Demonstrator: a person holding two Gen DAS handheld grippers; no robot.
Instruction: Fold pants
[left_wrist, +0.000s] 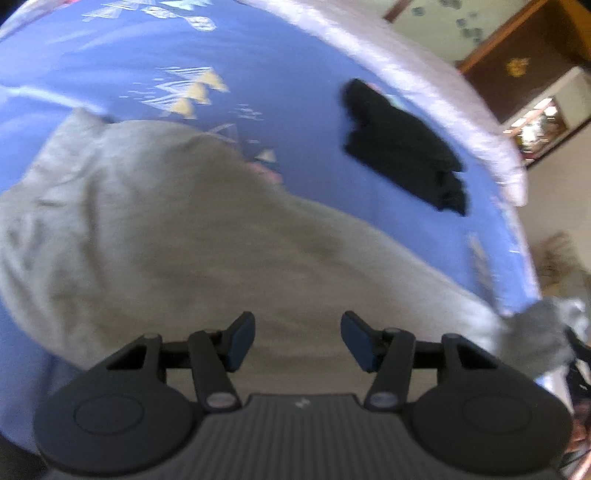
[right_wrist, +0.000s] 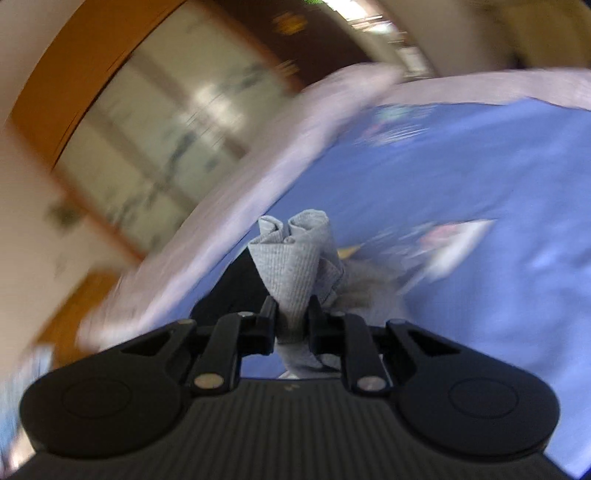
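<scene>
Lying spread across a blue bedspread (left_wrist: 295, 85), the grey pants (left_wrist: 177, 236) fill the near half of the left wrist view, their fabric rumpled and one end trailing off toward the bed's right edge. Above them hangs the left gripper (left_wrist: 297, 341), its jaws spread wide with nothing between the pads. The right gripper (right_wrist: 290, 325) has its jaws pinching a bunched fold of the same grey cloth (right_wrist: 291, 258), which stands up in two rolled lobes past the fingertips.

Farther out on the bedspread, well apart from the pants, sits a pile of black clothing (left_wrist: 402, 147), near the bed's far edge. The bedspread carries pale printed triangles (left_wrist: 192, 92) and a pinkish-lilac border (left_wrist: 424, 70) along its rim.

Beyond the bed, the room shows cream walls, a dark brown wooden cabinet (left_wrist: 524, 55), and a wood-framed panel (right_wrist: 159, 122) with frosted panes, heavily blurred in the right wrist view.
</scene>
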